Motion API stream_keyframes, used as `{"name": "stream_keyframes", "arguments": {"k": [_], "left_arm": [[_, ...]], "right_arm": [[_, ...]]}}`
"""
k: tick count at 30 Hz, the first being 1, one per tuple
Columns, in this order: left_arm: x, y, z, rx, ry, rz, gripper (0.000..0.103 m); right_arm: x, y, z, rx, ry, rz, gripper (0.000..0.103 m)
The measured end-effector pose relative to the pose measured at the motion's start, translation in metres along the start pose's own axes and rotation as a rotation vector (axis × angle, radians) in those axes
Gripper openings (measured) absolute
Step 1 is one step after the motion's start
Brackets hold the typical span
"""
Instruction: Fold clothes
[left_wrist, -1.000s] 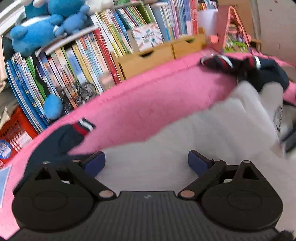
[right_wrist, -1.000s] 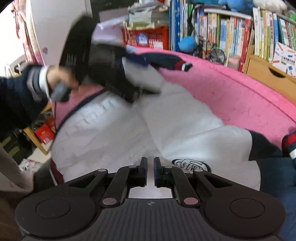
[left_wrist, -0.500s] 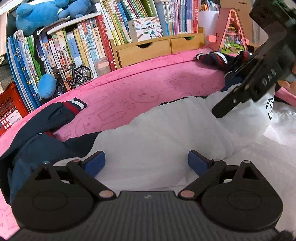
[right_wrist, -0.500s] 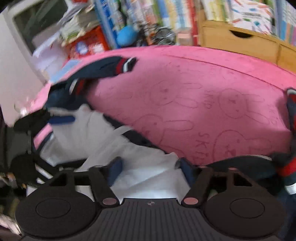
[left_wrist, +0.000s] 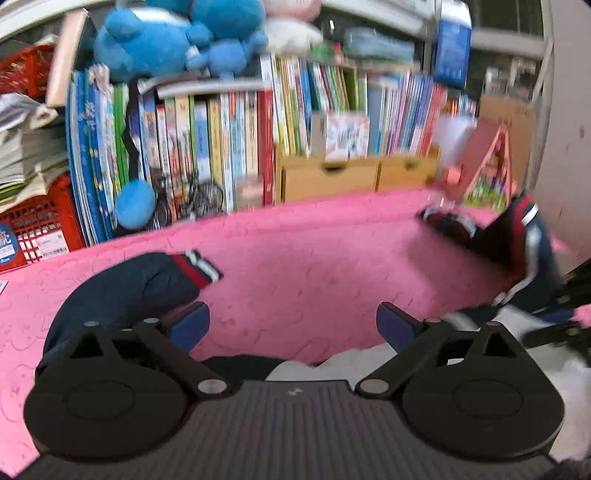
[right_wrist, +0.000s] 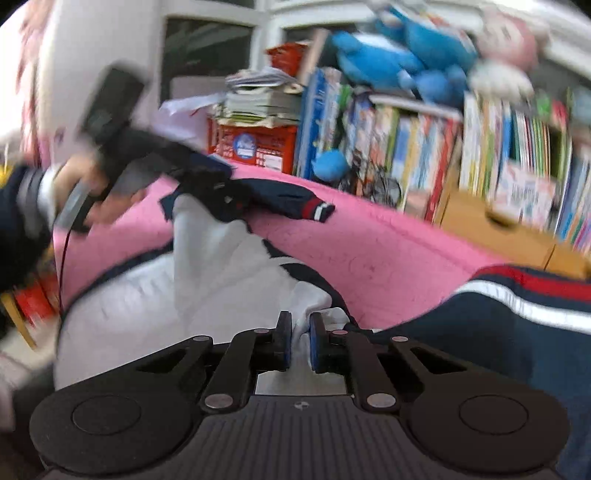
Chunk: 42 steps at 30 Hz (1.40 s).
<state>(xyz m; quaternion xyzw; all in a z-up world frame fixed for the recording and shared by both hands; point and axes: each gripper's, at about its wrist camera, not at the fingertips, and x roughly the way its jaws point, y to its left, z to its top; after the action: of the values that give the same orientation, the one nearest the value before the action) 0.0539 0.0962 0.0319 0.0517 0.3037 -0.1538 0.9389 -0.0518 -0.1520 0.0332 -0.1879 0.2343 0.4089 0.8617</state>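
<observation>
A navy jacket with a white lining (right_wrist: 147, 295) lies spread on the pink mat (right_wrist: 388, 258). My right gripper (right_wrist: 300, 334) is shut on a bunched fold of that white lining near the navy collar edge. The striped navy hem (right_wrist: 517, 295) rises at its right. One sleeve with a red-and-white cuff (left_wrist: 155, 280) rests on the mat just beyond my left gripper (left_wrist: 291, 325), which is open and holds nothing. In the right wrist view a hand (right_wrist: 77, 184) carries the left gripper (right_wrist: 199, 177) above that sleeve (right_wrist: 291, 203). Lifted navy cloth (left_wrist: 517, 251) hangs at the far right.
Behind the pink mat (left_wrist: 314, 258) stands a shelf packed with books (left_wrist: 221, 140), blue plush toys (left_wrist: 162, 40) on top. Wooden drawers (left_wrist: 332, 177) and a pink toy house (left_wrist: 487, 166) line the back edge. A red crate (right_wrist: 255, 144) holds stacked papers.
My right gripper, open half a second ago, has shut on the white lining and lifted it. The left gripper stayed open and drew back toward the sleeve.
</observation>
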Motion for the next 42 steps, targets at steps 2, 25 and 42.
{"name": "stream_keyframes", "arguments": {"k": [2,25,42], "left_arm": [[0.013,-0.003,-0.006,0.024,0.059,0.013,0.100],[0.027,-0.101,-0.057,0.298,0.105,-0.201,0.103],[0.015,-0.100,-0.078,0.249,0.027,-0.236,0.103]], "right_arm": [[-0.003,0.011,-0.005,-0.068,0.013,0.000,0.012],[-0.032,-0.019,0.007,0.153,0.050,0.108,0.062],[0.135,-0.052,0.044,0.428,0.399,0.326,0.058]]}}
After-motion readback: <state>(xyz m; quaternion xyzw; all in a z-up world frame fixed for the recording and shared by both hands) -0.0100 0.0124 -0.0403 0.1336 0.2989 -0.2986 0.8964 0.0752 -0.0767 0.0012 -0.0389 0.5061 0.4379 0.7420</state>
